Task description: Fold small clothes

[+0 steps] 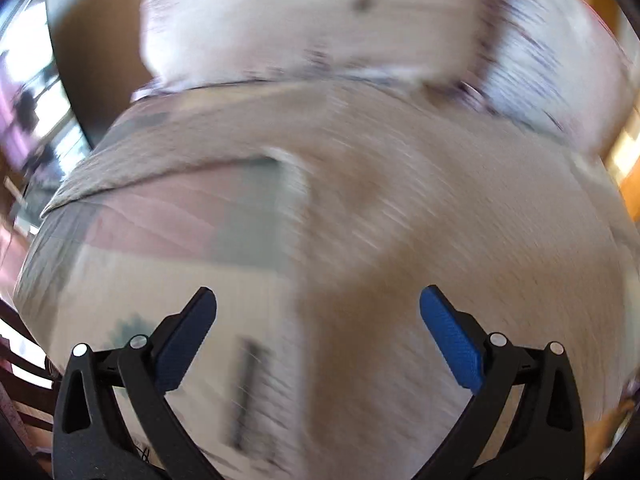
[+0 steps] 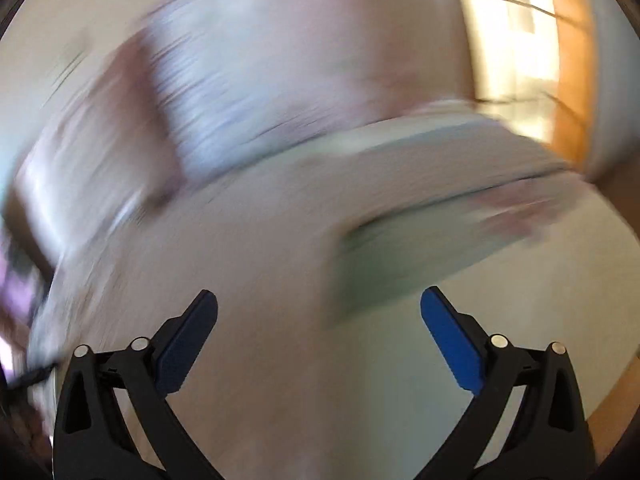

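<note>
Both views are heavily motion-blurred. In the left wrist view my left gripper is open and empty above a bed covered by a beige blanket. A small garment with pink, grey-green and cream panels lies flat on the bed just ahead and left of the fingers. In the right wrist view my right gripper is open and empty over the beige blanket. A grey-green folded cloth piece lies ahead and right of it; its shape is too blurred to tell more.
White pillows lie at the head of the bed and show as pale blurred shapes in the right wrist view. A wooden door frame stands at the right. A window area is at the far left.
</note>
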The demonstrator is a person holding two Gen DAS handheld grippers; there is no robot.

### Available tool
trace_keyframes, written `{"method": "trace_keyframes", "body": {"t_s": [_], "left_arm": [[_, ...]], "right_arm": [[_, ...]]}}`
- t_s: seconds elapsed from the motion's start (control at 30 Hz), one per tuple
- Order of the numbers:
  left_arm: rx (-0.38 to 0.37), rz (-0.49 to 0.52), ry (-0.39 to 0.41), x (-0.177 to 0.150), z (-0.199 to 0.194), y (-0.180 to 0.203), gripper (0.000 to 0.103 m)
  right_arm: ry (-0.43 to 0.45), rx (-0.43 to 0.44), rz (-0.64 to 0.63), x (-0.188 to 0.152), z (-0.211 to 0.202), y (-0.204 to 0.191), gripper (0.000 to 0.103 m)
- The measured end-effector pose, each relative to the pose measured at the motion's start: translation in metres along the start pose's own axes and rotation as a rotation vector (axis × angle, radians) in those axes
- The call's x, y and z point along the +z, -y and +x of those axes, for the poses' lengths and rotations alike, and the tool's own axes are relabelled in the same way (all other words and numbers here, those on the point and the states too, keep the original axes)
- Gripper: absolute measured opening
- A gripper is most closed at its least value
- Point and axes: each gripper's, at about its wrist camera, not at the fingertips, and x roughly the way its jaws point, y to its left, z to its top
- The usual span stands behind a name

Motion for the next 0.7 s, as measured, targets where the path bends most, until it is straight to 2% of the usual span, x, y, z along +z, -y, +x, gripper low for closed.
{"method": "trace_keyframes", "body": {"t_s": [0.03, 0.07, 0.13, 0.17, 0.23, 0.3, 0.37, 0.53, 0.57, 0.6, 0.67, 0.7], "left_arm": [[-0.019, -0.026, -0.008, 0.008, 0.006, -0.016, 0.101], [-0.058, -0.064, -0.028, 0.019, 0.018, -0.038, 0.101], [-0.107, -0.125, -0.067, 0.03, 0.033, -0.067, 0.101], [-0.135, -0.166, -0.087, 0.035, 0.042, -0.085, 0.101], [-0.148, -0.233, -0.07, 0.042, 0.05, -0.111, 0.101], [-0.134, -0.288, -0.018, 0.047, 0.053, -0.136, 0.101], [-0.099, -0.338, -0.012, 0.051, 0.058, -0.155, 0.101], [-0.12, -0.498, 0.013, 0.062, 0.061, -0.196, 0.101], [-0.121, -0.521, 0.018, 0.062, 0.06, -0.202, 0.101], [-0.117, -0.555, 0.023, 0.062, 0.06, -0.208, 0.101], [-0.134, -0.613, 0.038, 0.063, 0.06, -0.22, 0.101], [-0.134, -0.632, 0.041, 0.064, 0.061, -0.224, 0.101]], "right_arm": [[-0.003, -0.041, 0.12, 0.028, 0.014, 0.037, 0.081], [-0.011, -0.061, 0.176, 0.041, 0.023, 0.057, 0.072], [-0.018, -0.139, 0.344, 0.074, 0.047, 0.114, 0.058], [-0.016, -0.165, 0.393, 0.079, 0.052, 0.13, 0.051], [-0.022, -0.212, 0.515, 0.092, 0.069, 0.168, 0.048], [-0.031, -0.228, 0.593, 0.095, 0.081, 0.188, 0.039], [0.005, -0.235, 0.614, 0.102, 0.089, 0.194, 0.034], [0.044, -0.281, 0.626, 0.106, 0.092, 0.201, 0.027], [0.042, -0.294, 0.622, 0.112, 0.096, 0.202, 0.017], [0.033, -0.32, 0.603, 0.116, 0.098, 0.202, 0.009], [0.049, -0.362, 0.538, 0.122, 0.096, 0.189, 0.008], [0.088, -0.36, 0.49, 0.123, 0.089, 0.173, 0.008]]}}
